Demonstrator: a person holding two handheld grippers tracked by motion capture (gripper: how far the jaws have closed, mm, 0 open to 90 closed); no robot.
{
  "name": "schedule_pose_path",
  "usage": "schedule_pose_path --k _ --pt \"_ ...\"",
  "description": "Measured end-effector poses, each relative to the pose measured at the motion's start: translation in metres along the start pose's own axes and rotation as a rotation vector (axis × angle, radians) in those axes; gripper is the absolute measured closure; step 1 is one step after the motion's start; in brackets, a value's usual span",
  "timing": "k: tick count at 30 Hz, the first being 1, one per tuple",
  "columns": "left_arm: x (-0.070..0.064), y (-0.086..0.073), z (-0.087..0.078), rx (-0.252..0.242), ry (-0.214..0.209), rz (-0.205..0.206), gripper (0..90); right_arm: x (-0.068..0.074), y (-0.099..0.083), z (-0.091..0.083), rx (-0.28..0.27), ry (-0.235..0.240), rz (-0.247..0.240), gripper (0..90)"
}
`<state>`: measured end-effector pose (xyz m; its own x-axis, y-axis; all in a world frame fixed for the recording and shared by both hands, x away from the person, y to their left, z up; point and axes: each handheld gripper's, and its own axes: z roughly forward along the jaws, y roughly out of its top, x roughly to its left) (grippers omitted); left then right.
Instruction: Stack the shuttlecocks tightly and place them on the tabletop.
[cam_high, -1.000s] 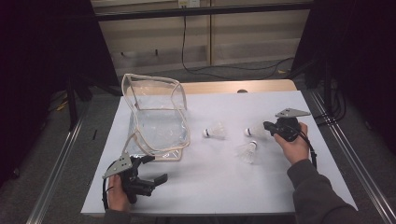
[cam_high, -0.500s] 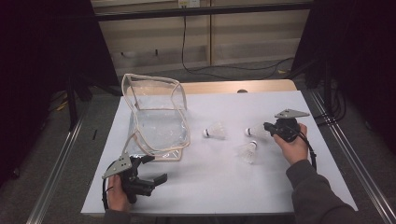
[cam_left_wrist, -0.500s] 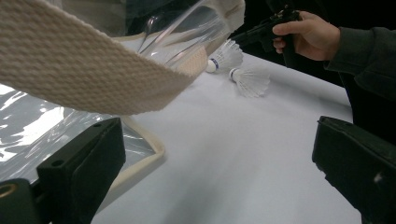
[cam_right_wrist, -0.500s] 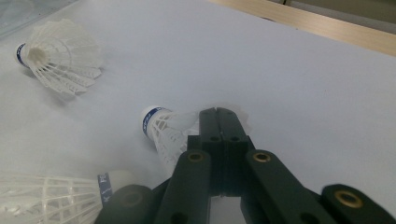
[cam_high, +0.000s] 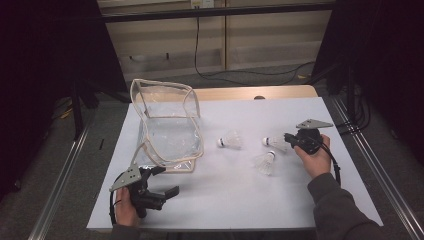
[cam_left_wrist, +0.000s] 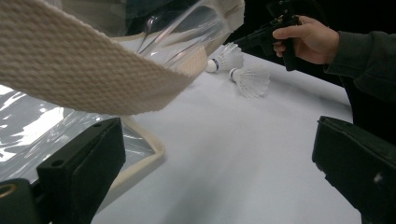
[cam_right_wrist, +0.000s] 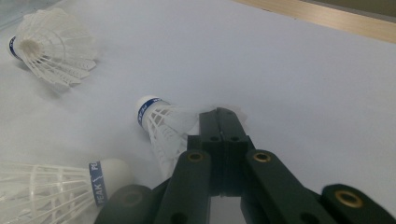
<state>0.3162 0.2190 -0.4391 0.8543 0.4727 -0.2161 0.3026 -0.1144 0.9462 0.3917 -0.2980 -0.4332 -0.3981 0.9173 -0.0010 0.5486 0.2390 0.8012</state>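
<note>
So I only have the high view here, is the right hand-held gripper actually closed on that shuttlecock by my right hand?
Observer: Yes. In the right gripper view the right hand-held gripper has its jaws pressed together on the feather skirt of the nearest shuttlecock.
Operator: Which way is its cork tip facing?
Observer: Away from the gripper; the tip is white with a blue band.
Operator: And the left one, is it holding the bag?
Observer: No. In the left gripper view the left hand-held gripper is wide open, and the woven cream strap of the clear bag crosses above its jaws without touching them.
</note>
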Motion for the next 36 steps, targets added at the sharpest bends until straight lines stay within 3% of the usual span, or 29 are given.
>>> schedule_pose_path --k 17,26,32,36 --pt "0.000 0.000 0.001 0.001 -0.005 -0.002 2.8 -0.004 -0.007 -0.009 -0.026 -0.002 0.033 89.4" --pt "0.000 0.000 0.001 0.002 -0.005 -0.001 2.8 -0.005 -0.005 -0.018 -0.046 -0.011 0.035 84.8" --pt "0.000 0.000 0.001 0.001 -0.006 -0.001 2.8 -0.004 -0.002 -0.025 -0.076 -0.010 0.073 73.8" --pt "-0.001 0.000 0.001 0.000 -0.007 0.000 2.8 -0.004 0.001 -0.027 -0.079 -0.004 0.087 61.2"
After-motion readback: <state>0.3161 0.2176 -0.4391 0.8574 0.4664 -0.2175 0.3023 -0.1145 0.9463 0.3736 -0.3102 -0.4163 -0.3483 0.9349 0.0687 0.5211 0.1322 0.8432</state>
